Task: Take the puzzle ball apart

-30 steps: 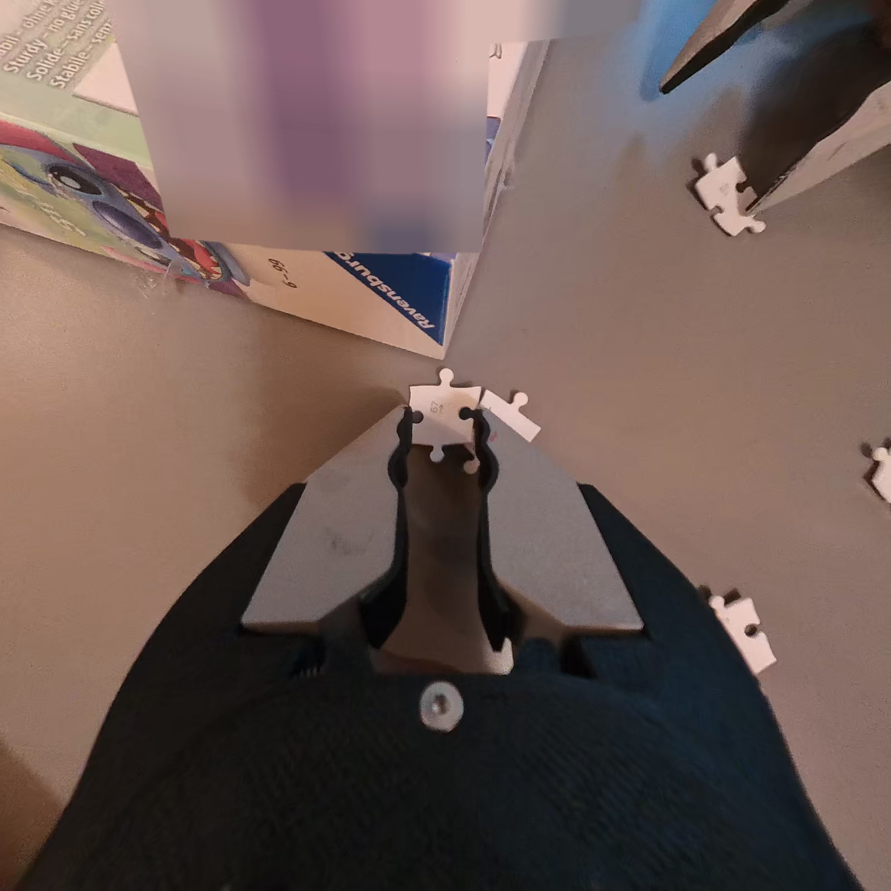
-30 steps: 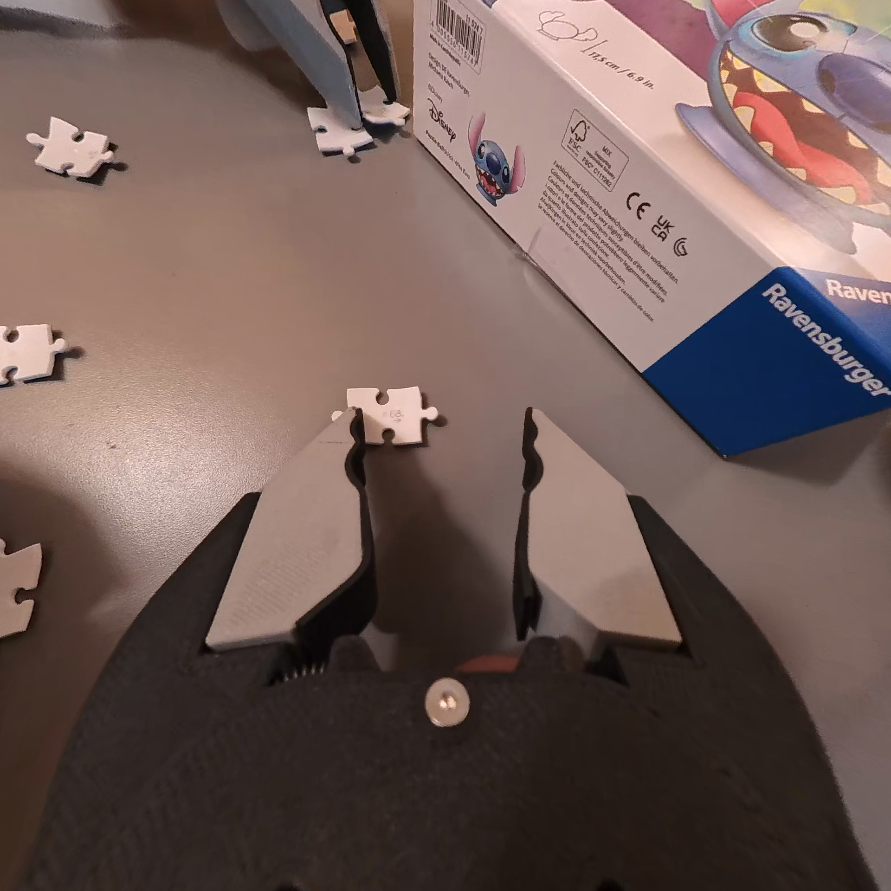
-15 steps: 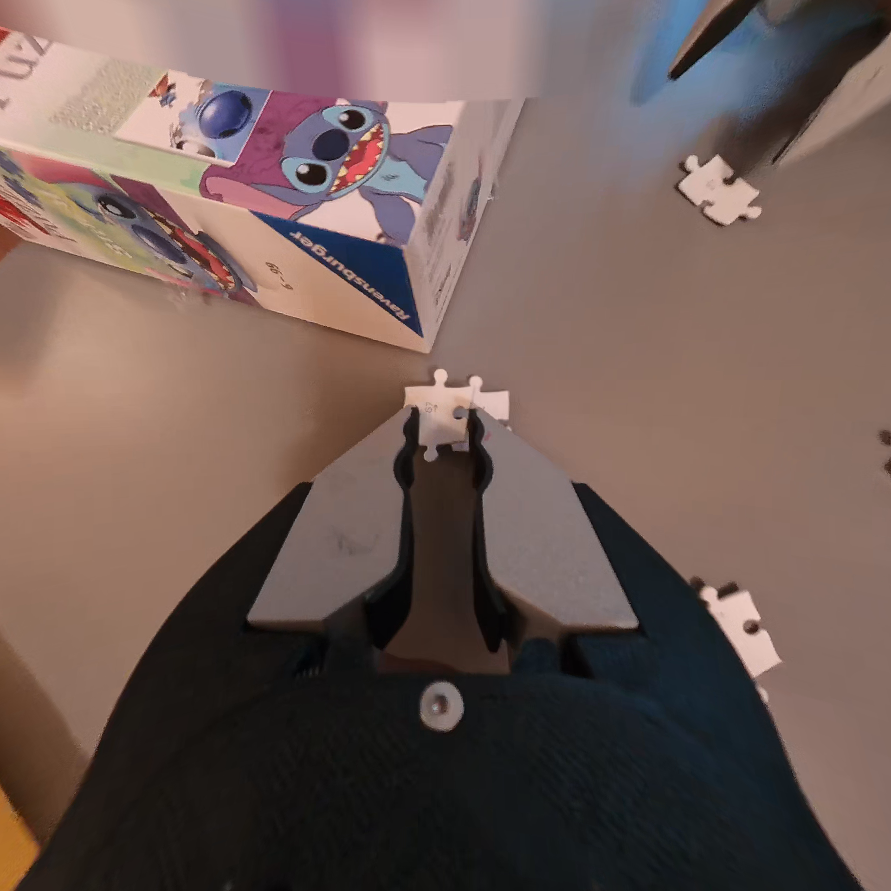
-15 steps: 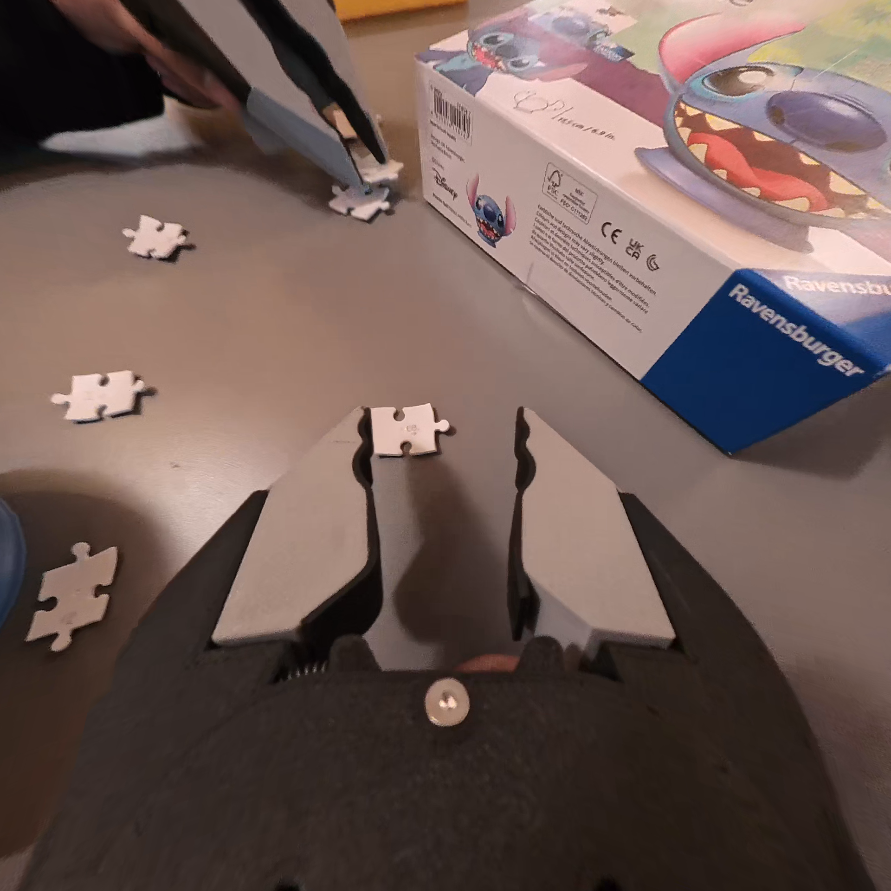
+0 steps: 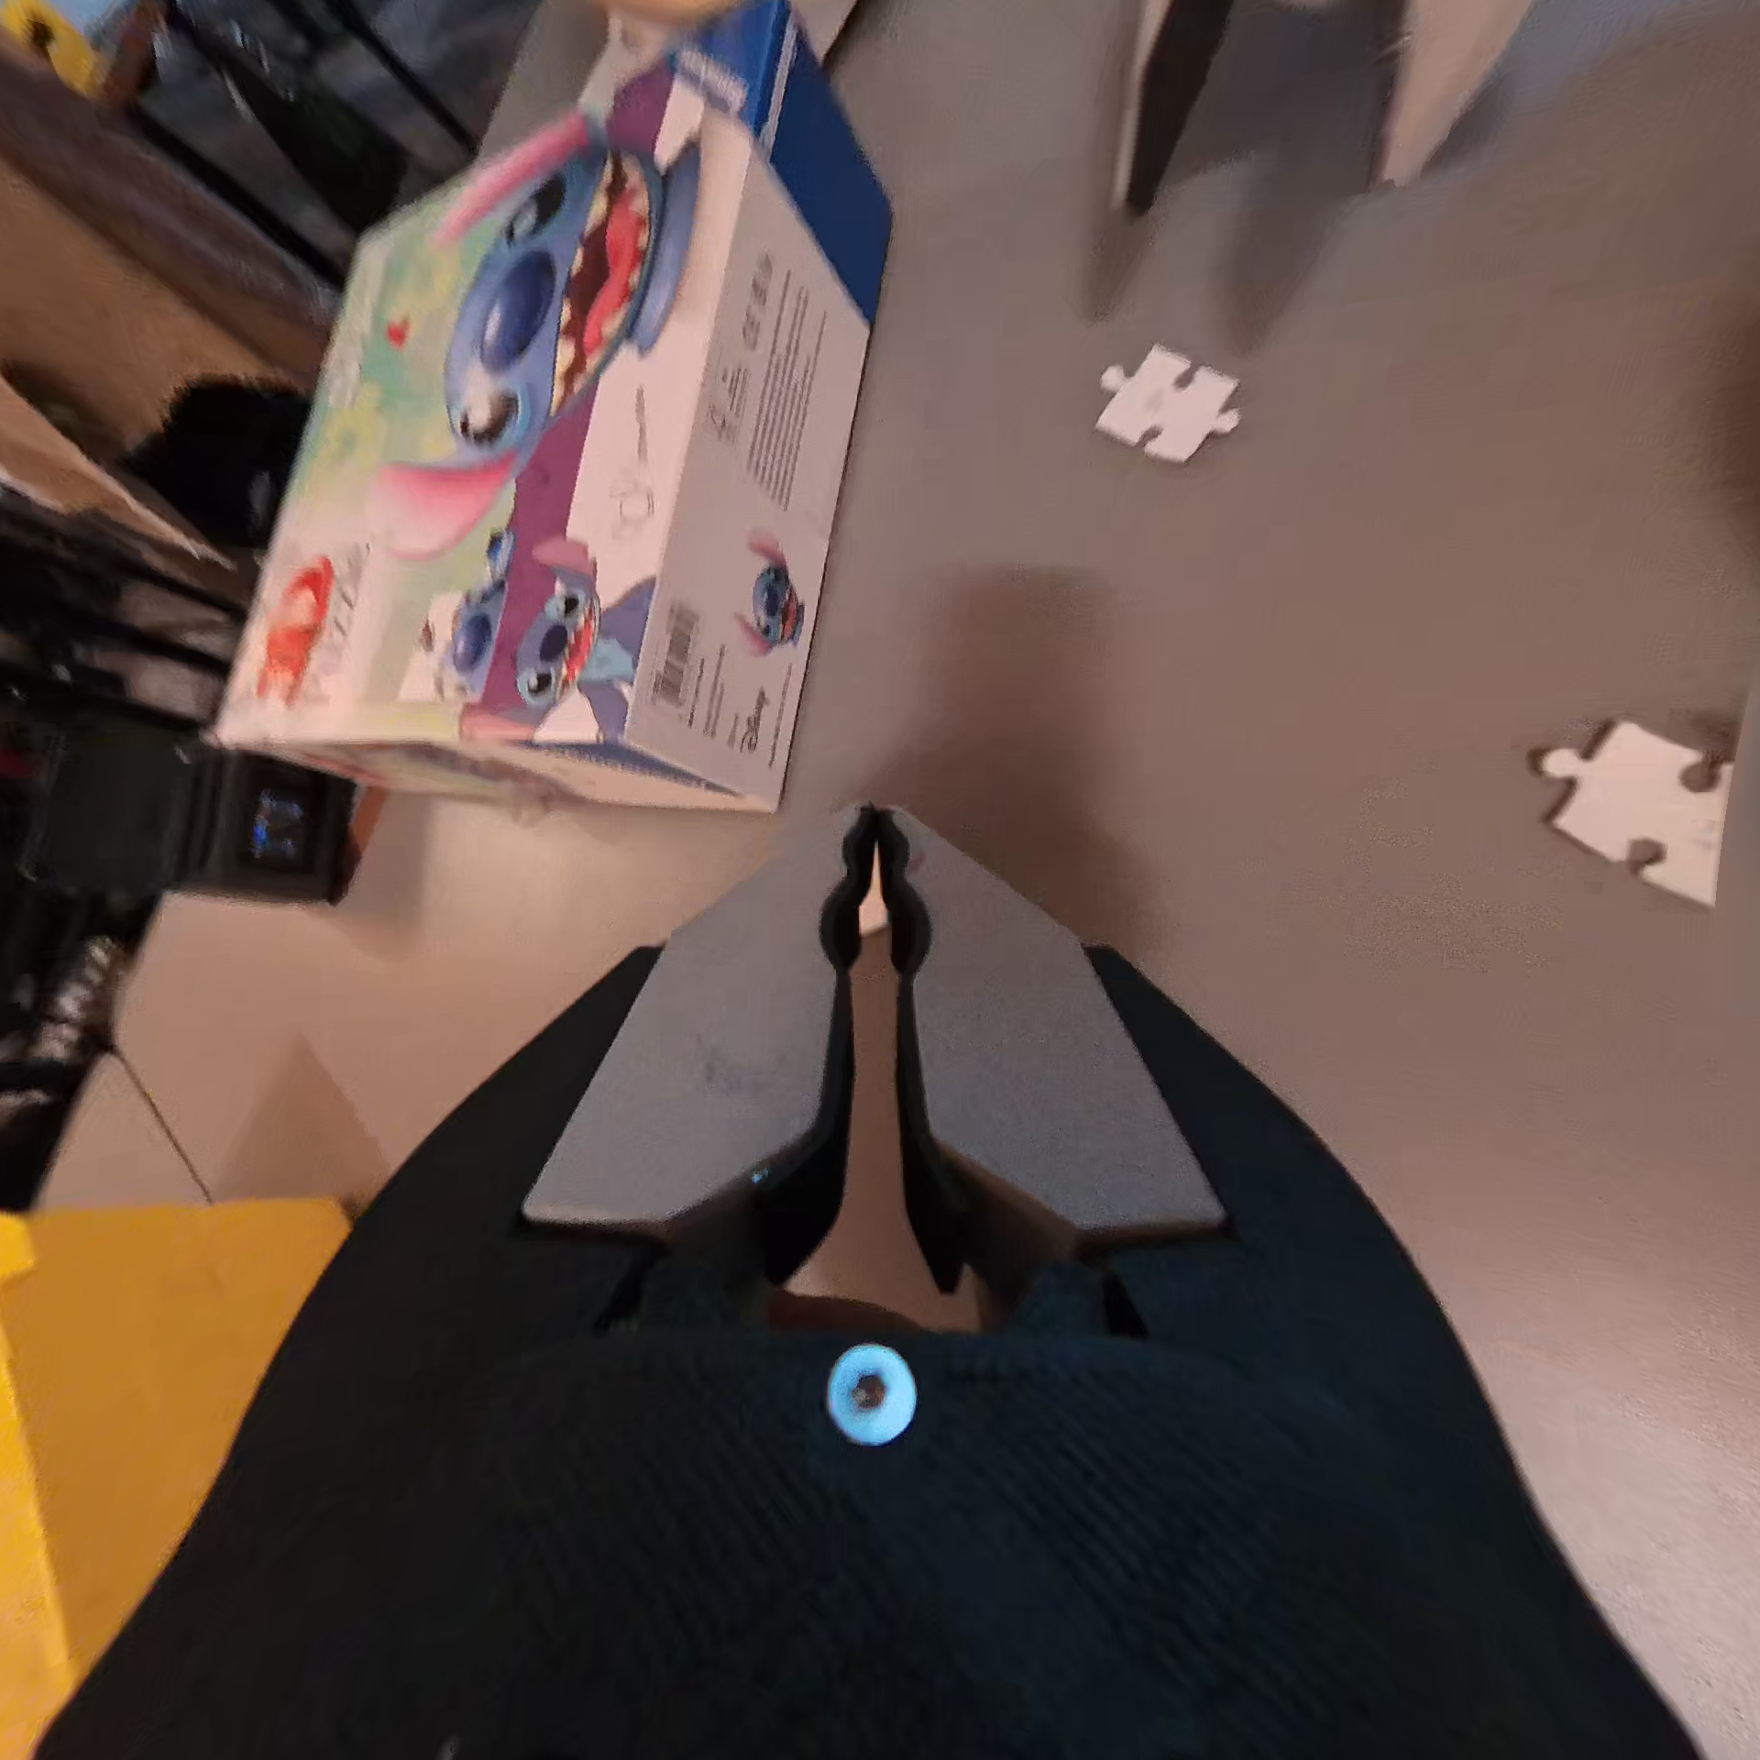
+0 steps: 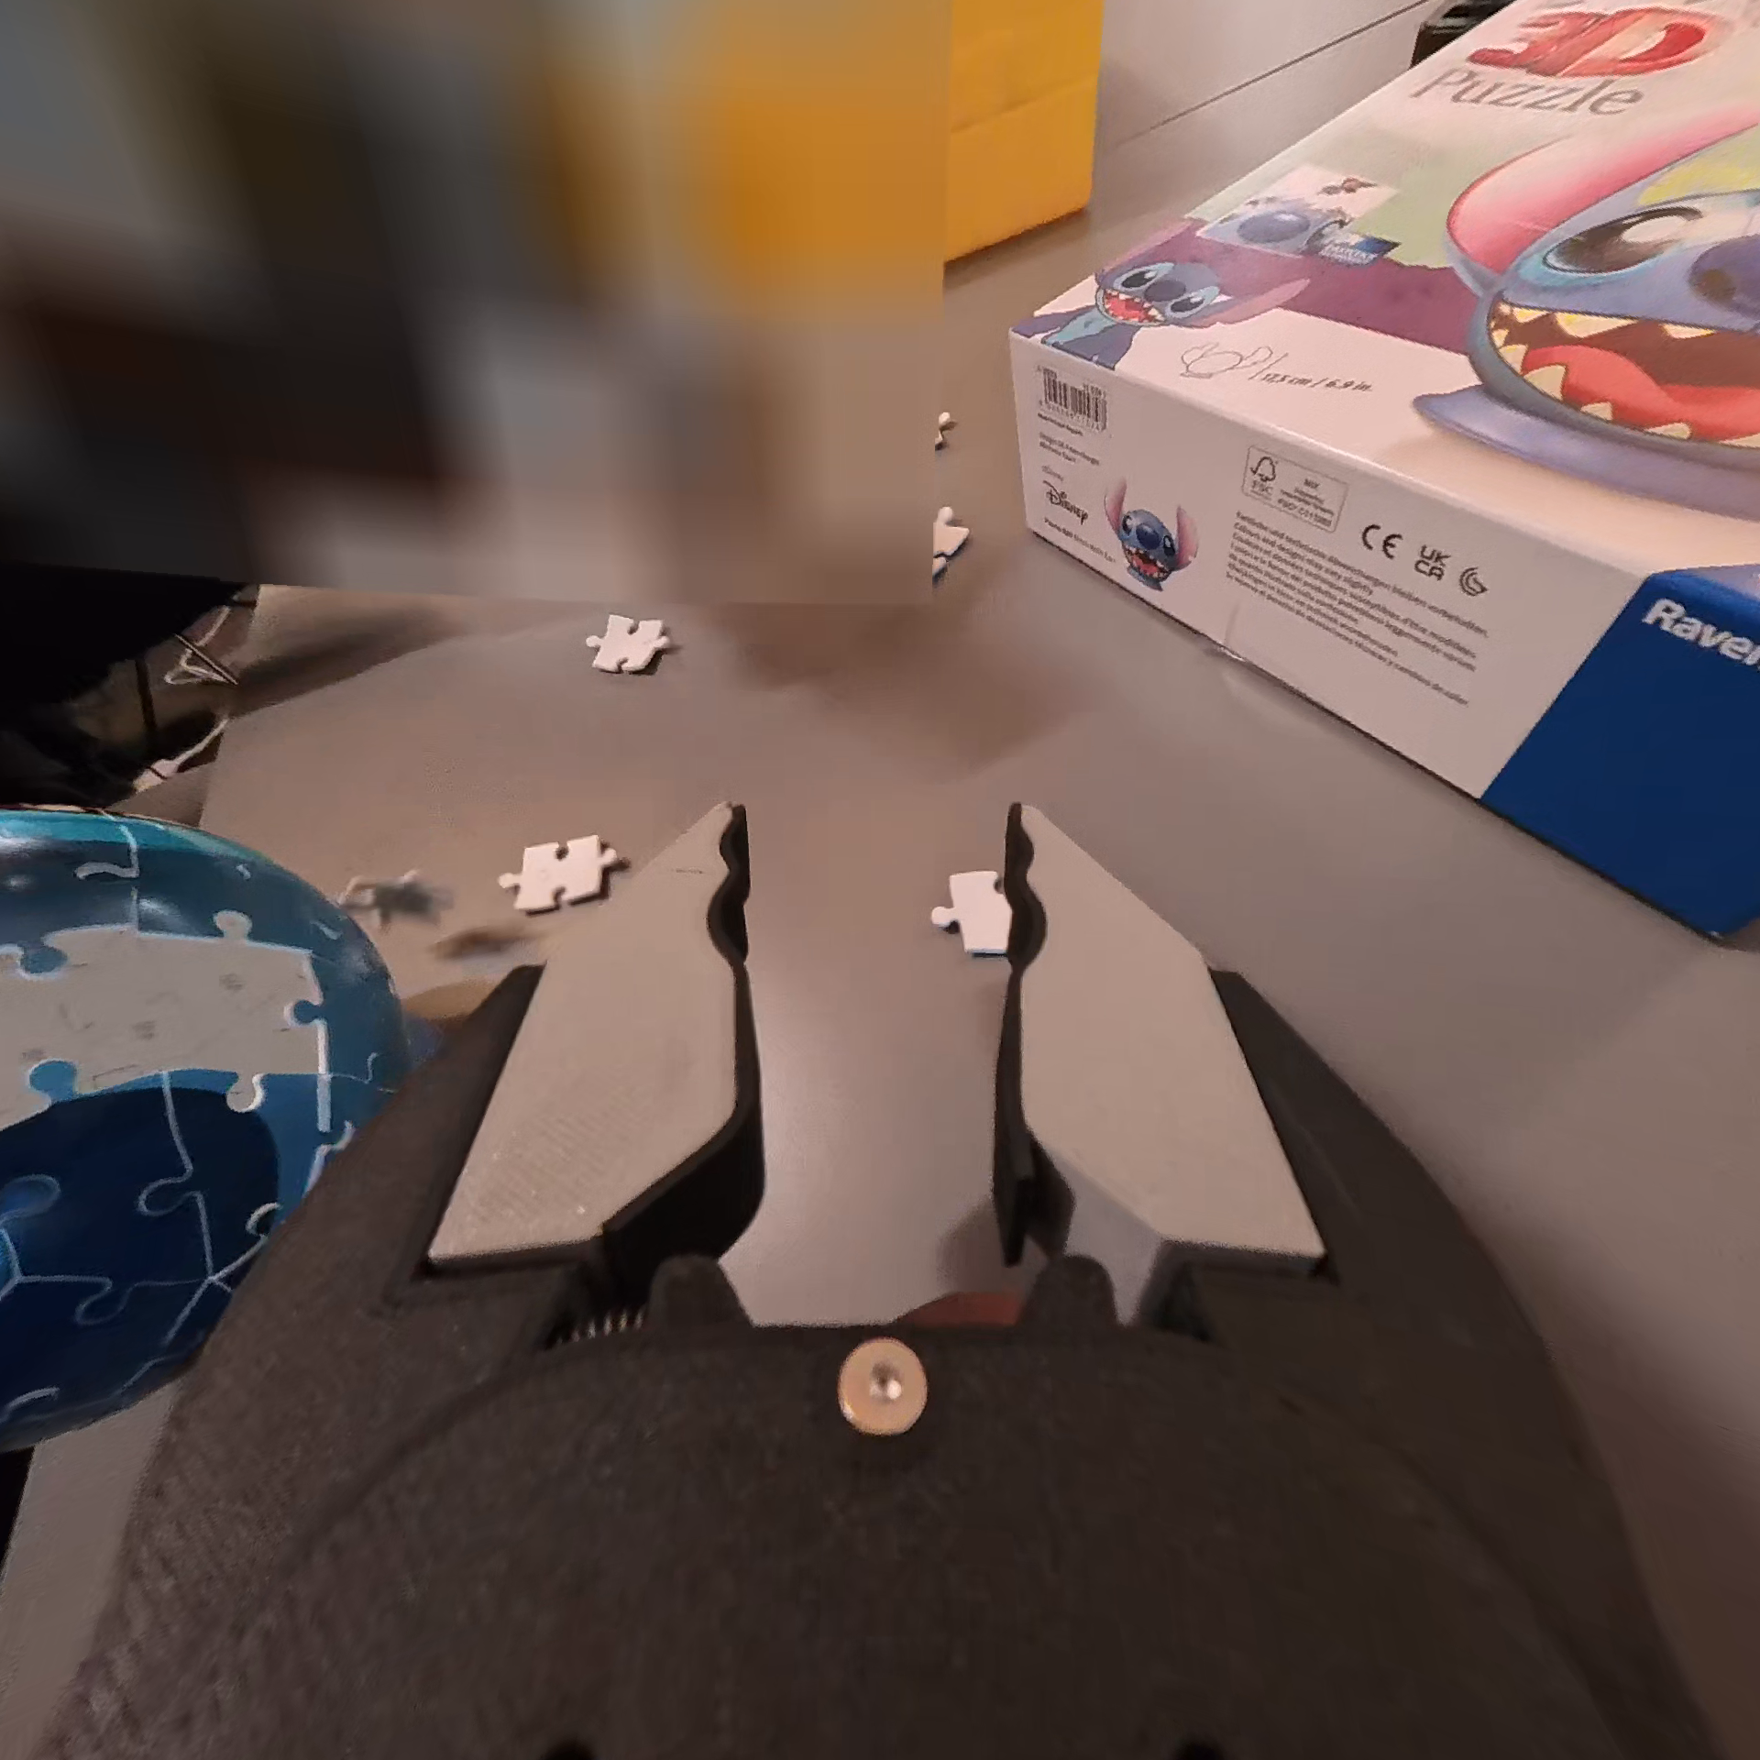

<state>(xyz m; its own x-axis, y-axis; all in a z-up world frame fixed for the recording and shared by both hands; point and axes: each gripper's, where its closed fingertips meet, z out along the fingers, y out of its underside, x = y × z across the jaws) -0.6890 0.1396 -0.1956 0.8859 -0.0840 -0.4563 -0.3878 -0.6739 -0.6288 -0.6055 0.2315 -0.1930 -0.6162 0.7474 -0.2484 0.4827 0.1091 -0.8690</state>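
Our left gripper (image 5: 869,827) has its jaws pressed together, nothing visibly between them; our right gripper (image 6: 876,838) jaws gape, empty, above the worktop (image 6: 857,724). At eight o'clock in the right wrist view sits the puzzle ball (image 6: 162,1076): probably light, hollow, stiff but slippery, best pinched at a seam edge.

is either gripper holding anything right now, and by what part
The right gripper is open and holds nothing; a loose puzzle piece only lies on the table by its finger. The left gripper is shut, but whether a piece is pinched there cannot be told.
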